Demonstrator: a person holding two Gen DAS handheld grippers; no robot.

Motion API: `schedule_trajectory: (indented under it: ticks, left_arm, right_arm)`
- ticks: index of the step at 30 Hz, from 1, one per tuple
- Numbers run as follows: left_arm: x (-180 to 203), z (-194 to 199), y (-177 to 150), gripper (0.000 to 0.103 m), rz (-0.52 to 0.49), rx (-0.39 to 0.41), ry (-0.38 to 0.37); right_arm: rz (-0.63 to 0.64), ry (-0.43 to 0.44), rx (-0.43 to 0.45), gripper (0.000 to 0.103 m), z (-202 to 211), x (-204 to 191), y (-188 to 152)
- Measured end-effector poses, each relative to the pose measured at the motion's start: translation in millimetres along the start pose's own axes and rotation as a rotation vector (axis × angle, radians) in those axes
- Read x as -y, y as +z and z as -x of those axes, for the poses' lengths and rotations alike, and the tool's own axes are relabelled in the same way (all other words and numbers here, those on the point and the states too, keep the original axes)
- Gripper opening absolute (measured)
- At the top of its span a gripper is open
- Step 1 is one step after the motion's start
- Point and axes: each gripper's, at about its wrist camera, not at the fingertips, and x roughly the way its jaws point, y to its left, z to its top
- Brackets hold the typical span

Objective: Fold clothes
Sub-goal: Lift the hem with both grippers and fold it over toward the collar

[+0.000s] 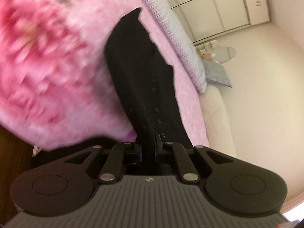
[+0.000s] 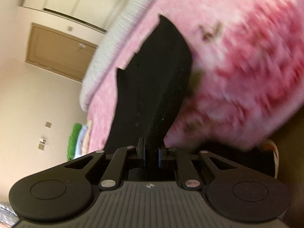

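You have the left gripper point(image 1: 148, 142) and the right gripper point(image 2: 151, 152) each clamped on an edge of the black garment point(image 1: 140, 79), which runs up mid-frame over the pink blanket point(image 1: 57, 60), presumably held taut for a clean fold.

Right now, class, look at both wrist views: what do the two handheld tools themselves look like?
The left tool and right tool match. Each has a matte black body with two rounded lobes bearing a raised disc, a grey ribbed centre plate with a small white emblem, and black link bars pinned with silver rivets. The thin fingers carry bluish pads. No cables, sleeves or hands show.
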Motion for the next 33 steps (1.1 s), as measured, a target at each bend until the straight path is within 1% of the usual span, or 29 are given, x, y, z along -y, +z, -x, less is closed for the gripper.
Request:
schedule_trajectory:
  ticks: [3, 6, 11, 13, 15, 17, 18, 19, 20, 22, 24, 25, 26, 27, 29, 31, 33]
  left_arm:
    - [-8.6, 5.3, -6.4, 0.007, 0.040, -0.015, 0.009]
    - [10.1, 2.6, 10.5, 0.008, 0.019, -0.003, -0.032]
    - [52.2, -15.4, 67.1, 0.009, -0.061, 0.059, -0.079]
    - [63.8, -36.7, 98.2, 0.010, -0.090, 0.080, -0.083]
    - [70.4, -66.2, 131.3, 0.013, -0.113, 0.091, -0.081]
    - [68.8, -104.4, 167.9, 0.018, -0.102, 0.107, -0.043]
    - [64.9, -123.4, 183.9, 0.026, -0.096, 0.109, -0.020]
    - [59.5, -141.9, 198.8, 0.029, -0.085, 0.108, 0.020]
    - [53.7, -156.8, 210.6, 0.031, -0.073, 0.110, 0.067]
    - [44.7, -173.1, 224.9, 0.035, -0.074, 0.126, 0.125]
    - [34.8, -177.9, 232.0, 0.041, -0.085, 0.129, 0.146]
    - [30.2, -178.9, 233.8, 0.042, -0.101, 0.127, 0.162]
    - [26.0, -179.3, 234.7, 0.042, -0.123, 0.123, 0.184]
    - [23.9, -180.8, 234.3, 0.042, -0.154, 0.112, 0.201]
    - [22.9, -186.5, 231.7, 0.042, -0.229, 0.073, 0.222]
    - [23.0, -196.6, 227.2, 0.042, -0.305, 0.023, 0.240]
    - [22.7, -204.4, 221.3, 0.042, -0.368, 0.003, 0.275]
  right_arm:
    - [0.019, 0.018, 0.015, 0.013, -2.5, -8.7, 11.3]
    - [0.038, 0.035, 0.029, 0.014, -5.0, -17.4, 22.5]
    - [0.069, 0.065, 0.053, 0.015, -9.2, -32.0, 41.3]
    - [0.081, 0.076, 0.063, 0.015, -10.8, -37.8, 48.8]
    - [0.088, 0.059, 0.089, 0.015, -39.3, -41.9, 78.6]
    - [0.094, 0.041, 0.115, 0.017, -68.3, -45.9, 108.9]
    - [0.085, 0.026, 0.116, 0.020, -88.1, -41.7, 125.6]
    - [0.068, 0.005, 0.114, 0.027, -108.4, -34.4, 140.9]
    - [0.045, -0.034, 0.112, 0.036, -128.3, -25.7, 153.6]
    - [-0.002, -0.098, 0.085, 0.043, -160.7, -6.0, 169.9]
    - [-0.016, -0.135, 0.076, 0.047, -174.6, 6.9, 177.4]
    - [0.001, -0.135, 0.081, 0.054, -174.7, 12.3, 178.8]
    - [0.018, -0.135, 0.087, 0.065, -174.5, 17.7, 180.1]
    - [0.037, -0.147, 0.096, 0.068, -172.4, 23.0, 180.9]
    - [0.084, -0.170, 0.097, 0.069, -171.6, 31.4, 185.0]
    - [0.167, -0.214, 0.070, 0.068, -175.6, 31.4, 187.4]
    - [0.267, -0.263, 0.020, 0.067, -184.4, 29.3, 184.2]
